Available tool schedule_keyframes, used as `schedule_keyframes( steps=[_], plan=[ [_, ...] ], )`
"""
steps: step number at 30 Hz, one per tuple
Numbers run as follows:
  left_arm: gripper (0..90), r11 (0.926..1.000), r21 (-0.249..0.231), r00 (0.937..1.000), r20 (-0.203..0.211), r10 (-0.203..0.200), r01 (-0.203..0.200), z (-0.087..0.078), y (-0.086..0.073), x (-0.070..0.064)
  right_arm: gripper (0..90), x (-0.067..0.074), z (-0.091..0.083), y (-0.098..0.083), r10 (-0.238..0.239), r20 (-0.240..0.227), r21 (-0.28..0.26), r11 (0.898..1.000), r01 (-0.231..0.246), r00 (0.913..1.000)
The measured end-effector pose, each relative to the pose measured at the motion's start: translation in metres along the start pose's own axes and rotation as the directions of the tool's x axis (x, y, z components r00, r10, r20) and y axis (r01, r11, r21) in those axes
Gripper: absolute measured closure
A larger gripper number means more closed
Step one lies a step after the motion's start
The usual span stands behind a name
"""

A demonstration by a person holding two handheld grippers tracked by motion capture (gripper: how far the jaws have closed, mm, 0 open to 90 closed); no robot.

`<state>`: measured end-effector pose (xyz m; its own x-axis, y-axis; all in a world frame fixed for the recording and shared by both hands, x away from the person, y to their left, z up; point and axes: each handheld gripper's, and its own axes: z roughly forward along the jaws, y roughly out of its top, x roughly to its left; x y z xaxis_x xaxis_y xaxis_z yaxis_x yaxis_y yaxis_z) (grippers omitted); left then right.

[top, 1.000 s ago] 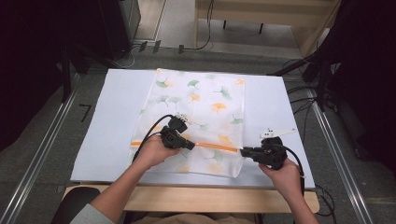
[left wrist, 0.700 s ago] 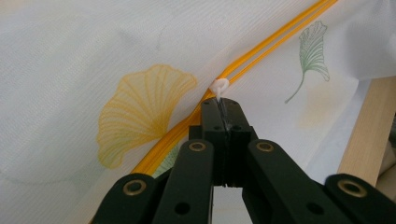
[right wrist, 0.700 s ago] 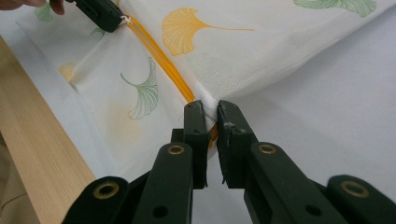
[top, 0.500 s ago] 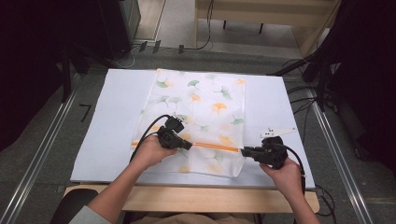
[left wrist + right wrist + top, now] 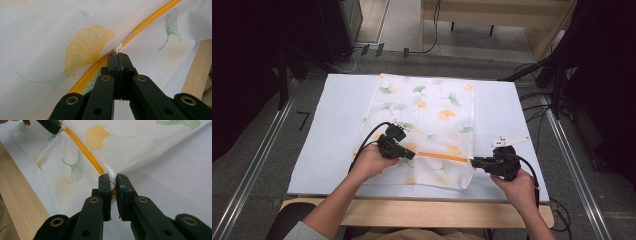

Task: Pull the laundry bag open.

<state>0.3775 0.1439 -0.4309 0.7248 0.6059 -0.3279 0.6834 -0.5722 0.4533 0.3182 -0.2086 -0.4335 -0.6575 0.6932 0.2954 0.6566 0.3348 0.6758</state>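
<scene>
While the right gripper [image 5: 113, 180] pinches the mesh bag's [image 5: 432, 107] right edge, the left gripper [image 5: 119, 56] clamps its white zipper pull [image 5: 118, 47].

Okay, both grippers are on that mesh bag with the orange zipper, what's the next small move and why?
Probably slide the left hand-held gripper along the orange zipper toward the right hand-held gripper. The left one is shut on the white zipper pull, and the right one pinches the mesh bag at the zipper's end, anchoring it, so the pull can travel.
</scene>
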Motion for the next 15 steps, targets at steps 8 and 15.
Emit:
schedule_keyframes(
  steps=[8,15],
  plan=[
    [90.0,0.9999,0.011,1.0000,0.006,0.005,-0.005,-0.0051,0.0039,-0.0033,84.6,-0.0011,-0.0028,-0.0011,0.008,0.005,-0.006,1.000,-0.008,1.0000],
    [90.0,0.9996,0.027,0.9999,0.004,0.013,-0.013,-0.0059,0.0004,-0.0010,84.6,-0.0003,-0.0018,-0.0017,0.005,0.005,0.002,1.000,-0.005,1.0000]
  ],
)
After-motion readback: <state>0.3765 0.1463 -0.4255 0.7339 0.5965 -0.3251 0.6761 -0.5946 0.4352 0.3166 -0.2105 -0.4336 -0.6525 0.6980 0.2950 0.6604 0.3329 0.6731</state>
